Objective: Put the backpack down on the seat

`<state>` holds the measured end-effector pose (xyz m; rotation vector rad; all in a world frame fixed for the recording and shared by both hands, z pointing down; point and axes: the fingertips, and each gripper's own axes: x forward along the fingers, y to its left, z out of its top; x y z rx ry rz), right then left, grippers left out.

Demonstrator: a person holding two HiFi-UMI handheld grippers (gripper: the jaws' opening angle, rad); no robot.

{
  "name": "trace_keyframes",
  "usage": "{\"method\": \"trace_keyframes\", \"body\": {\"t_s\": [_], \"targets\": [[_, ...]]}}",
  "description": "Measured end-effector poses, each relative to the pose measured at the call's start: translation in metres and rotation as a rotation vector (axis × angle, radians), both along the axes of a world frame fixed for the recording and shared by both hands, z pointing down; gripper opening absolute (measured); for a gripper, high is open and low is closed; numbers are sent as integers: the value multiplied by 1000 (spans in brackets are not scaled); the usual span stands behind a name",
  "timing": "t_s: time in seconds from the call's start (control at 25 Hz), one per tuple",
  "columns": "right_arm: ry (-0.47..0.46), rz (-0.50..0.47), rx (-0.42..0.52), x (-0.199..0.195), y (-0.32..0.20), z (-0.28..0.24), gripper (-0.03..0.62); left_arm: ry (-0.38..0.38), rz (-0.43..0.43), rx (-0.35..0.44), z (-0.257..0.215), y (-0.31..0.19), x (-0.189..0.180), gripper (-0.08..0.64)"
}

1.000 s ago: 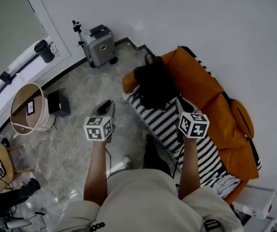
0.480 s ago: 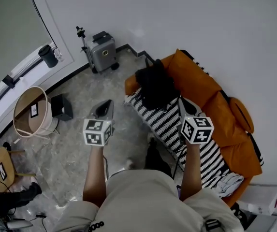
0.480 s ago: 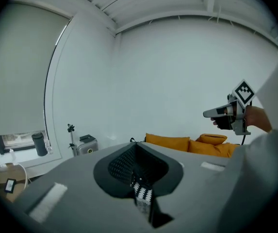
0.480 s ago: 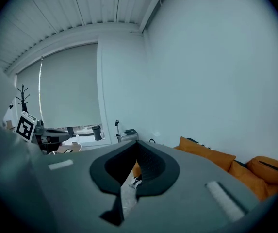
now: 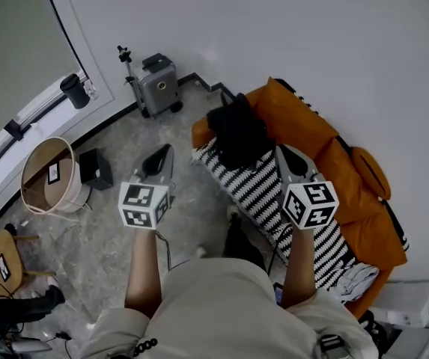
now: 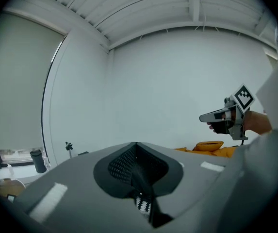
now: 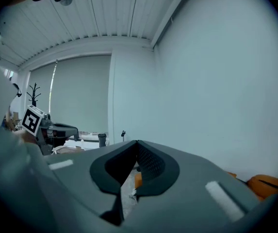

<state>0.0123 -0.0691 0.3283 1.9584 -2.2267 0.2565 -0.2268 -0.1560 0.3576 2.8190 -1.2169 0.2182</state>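
Observation:
A black backpack (image 5: 236,129) rests on the orange sofa (image 5: 326,159), at its far end, on the black-and-white striped throw (image 5: 270,197) that covers the seat. My left gripper (image 5: 162,155) is shut and empty, held over the floor to the left of the sofa. My right gripper (image 5: 285,155) is shut and empty too, above the striped seat just right of the backpack and apart from it. In the left gripper view the closed jaws (image 6: 136,147) point at the white wall, with the right gripper (image 6: 226,118) at the right. The right gripper view shows closed jaws (image 7: 136,144) and the left gripper (image 7: 46,127).
A grey wheeled case (image 5: 158,84) stands by the wall. A round wooden bin (image 5: 46,174) and a small black box (image 5: 94,167) sit on the marble floor at left. An orange cushion (image 5: 371,174) lies on the sofa's near half. A white box (image 5: 405,305) stands beyond the sofa's near end.
Both grippers have drawn back slightly from the backpack and risen toward the camera. The backpack stays where it is on the sofa.

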Motion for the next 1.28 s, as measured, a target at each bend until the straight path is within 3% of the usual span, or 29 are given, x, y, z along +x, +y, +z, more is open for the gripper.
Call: {"method": "trace_keyframes", "body": {"t_s": [0.52, 0.88, 1.28], "targets": [[70, -77, 65, -38, 8, -36, 2, 18, 12, 87, -46, 18, 1, 11], [98, -113, 38, -52, 3, -29, 2, -9, 49, 100, -51, 23, 4, 11], [93, -118, 9, -51, 1, -18, 2, 22, 78, 72, -49, 21, 9, 11]]}}
